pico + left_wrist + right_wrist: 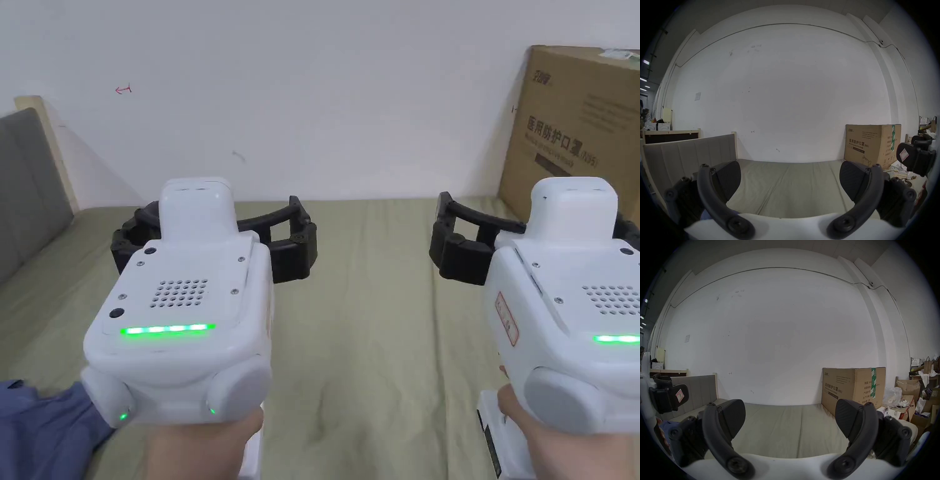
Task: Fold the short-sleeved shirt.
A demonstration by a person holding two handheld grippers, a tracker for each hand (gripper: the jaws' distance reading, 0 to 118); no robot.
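1. The left gripper (215, 240) is held level above the olive-green bed sheet (369, 350), pointing at the white wall (350, 94); the person's hand (200, 447) grips it from below.
2. Its jaws stand wide apart with nothing between them; in the left gripper view (790, 175) bare sheet shows in the gap.
3. The right gripper (537, 237) sits beside it at much the same height, well apart, also aimed at the wall, with a hand (562, 447) under it.
4. Its jaws are likewise spread wide and hold nothing, touching nothing (790, 417).
5. A blue shirt (44, 431) lies bunched on the sheet at the near left, just beside the left gripper's base, untouched.
6. A cardboard box (575, 125) stands on the far right against the wall; a grey padded headboard (28, 187) runs along the left.
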